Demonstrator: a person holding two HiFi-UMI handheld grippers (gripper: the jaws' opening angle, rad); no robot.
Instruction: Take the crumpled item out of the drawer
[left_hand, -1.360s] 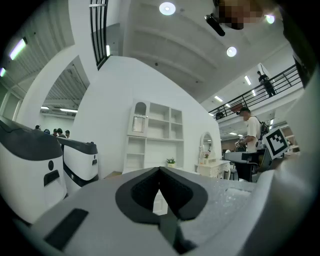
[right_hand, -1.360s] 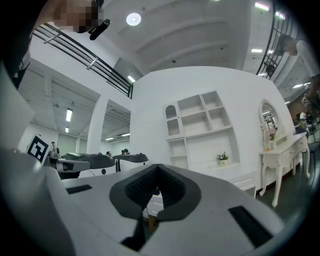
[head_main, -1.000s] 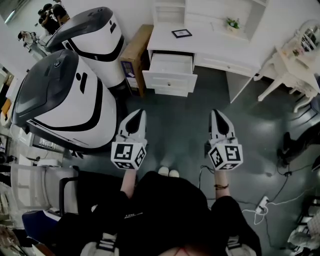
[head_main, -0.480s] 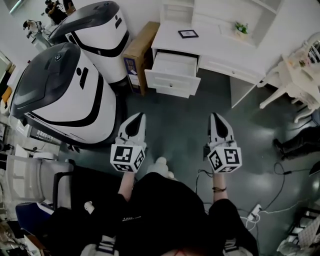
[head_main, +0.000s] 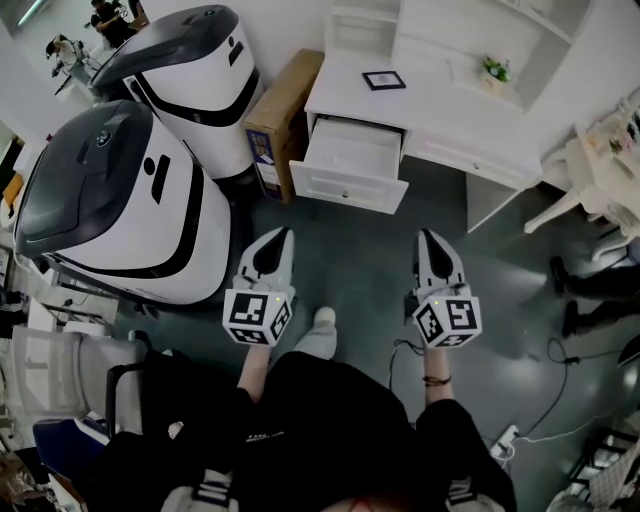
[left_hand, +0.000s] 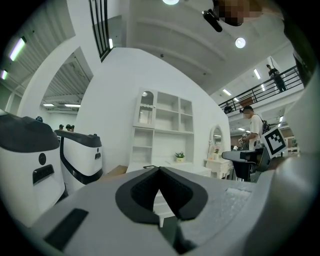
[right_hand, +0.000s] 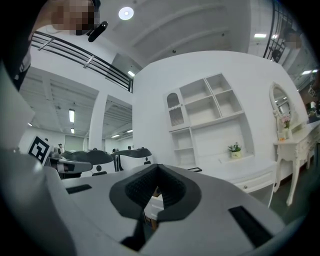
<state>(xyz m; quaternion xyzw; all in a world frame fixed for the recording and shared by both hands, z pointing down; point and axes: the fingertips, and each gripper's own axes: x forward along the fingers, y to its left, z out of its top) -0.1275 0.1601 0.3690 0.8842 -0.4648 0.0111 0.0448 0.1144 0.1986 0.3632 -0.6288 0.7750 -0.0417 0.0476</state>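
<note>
Person in a black top (head_main: 320, 420) is standing on the dark floor (head_main: 350, 260), one pale shoe (head_main: 323, 318) poking out fwd. They're holding the left hand-held gripper (head_main: 283, 234) & the right hand-held gripper (head_main: 431, 236) out in front, side by side, well apart, both pointing fwd toward the desk. Left one's jaws are sitting together, tips meeting, nothing btwn them. Right one's jaws are pressing together the same way & carrying nothing.

Cables (head_main: 560, 350) are trailing over the floor off to the right. On the left, two big white-and-black pods (head_main: 120, 200) are standing, w/ a cardboard box (head_main: 283, 100) sitting btwn the farther pod & the desk.

Beyond the grippers, the white desk (head_main: 440, 110) is standing against the wall. Its drawer (head_main: 345, 188), at the left end, is hanging pulled out past the front edge. The inside is showing only as pale, so can't make out the crumpled item in it.

On the desk top, a small dark picture frame (head_main: 384, 80) is lying near the left end. A little potted plant (head_main: 493, 68) is sitting further right, toward the back edge. White shelving (head_main: 470, 30) is rising along the back, & a white chair (head_main: 600, 150) is standing past the desk's right end.
</note>
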